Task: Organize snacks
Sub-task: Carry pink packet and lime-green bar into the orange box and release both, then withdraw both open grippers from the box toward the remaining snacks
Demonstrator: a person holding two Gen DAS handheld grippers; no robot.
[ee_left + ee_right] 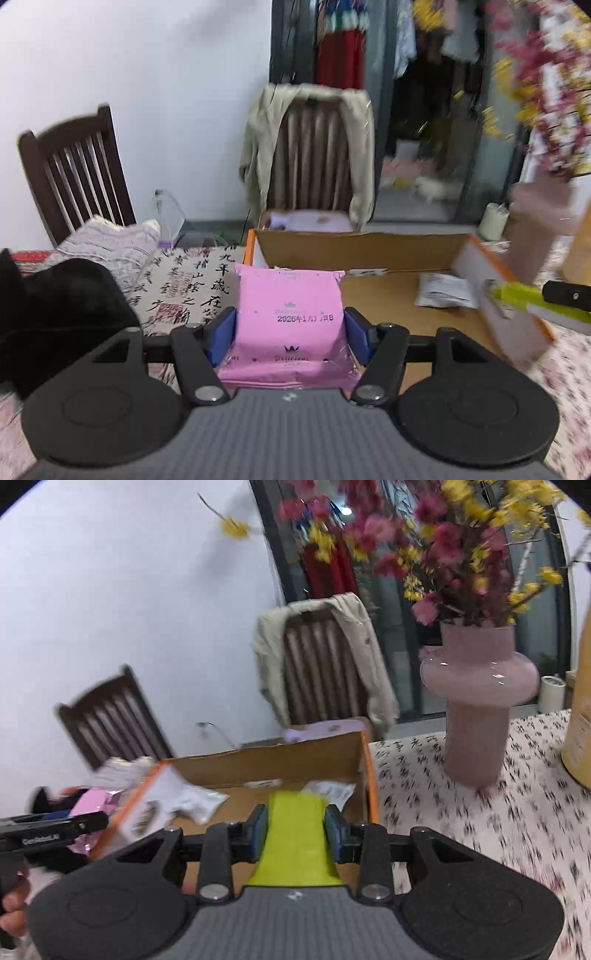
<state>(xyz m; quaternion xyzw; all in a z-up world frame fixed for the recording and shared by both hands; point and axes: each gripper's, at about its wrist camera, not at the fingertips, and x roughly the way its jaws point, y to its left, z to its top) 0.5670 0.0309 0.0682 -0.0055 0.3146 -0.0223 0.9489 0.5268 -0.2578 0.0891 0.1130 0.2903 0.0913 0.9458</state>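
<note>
left gripper [290,334]: blue pads [224,332] set fairly wide, pressed against both sides of a pink snack packet [290,317]. packet held, lower centre of the left wrist view. it is a puffy pillow pack, pale pink, small crown marks, the word "delicious" and a printed date starting 2026. its far end points at the near left corner of the cardboard box [354,249], which spans the middle of the frame.

right gripper [295,832]: pads [334,830] closer together, clamped on a yellow-green snack packet [295,834]. flat, plain colour, no print readable; lower centre of the right wrist view, its far end over the open box [273,764]. in the left wrist view the same packet [517,295] shows at the right edge, blurred, over the box's right wall.

box: brown inside, orange and white outside, open top. white packets [199,803] lie on its floor; another white packet [445,291] shows right of centre in the left view.

table under a cloth printed with black calligraphy [192,284], middle left of the left view. pink vase [478,701] with red and yellow flowers, right side of the right view, standing beside the box. two dark wooden chairs behind; the one at centre [321,672] has a beige coat draped on it. both frames motion-blurred toward the right.
</note>
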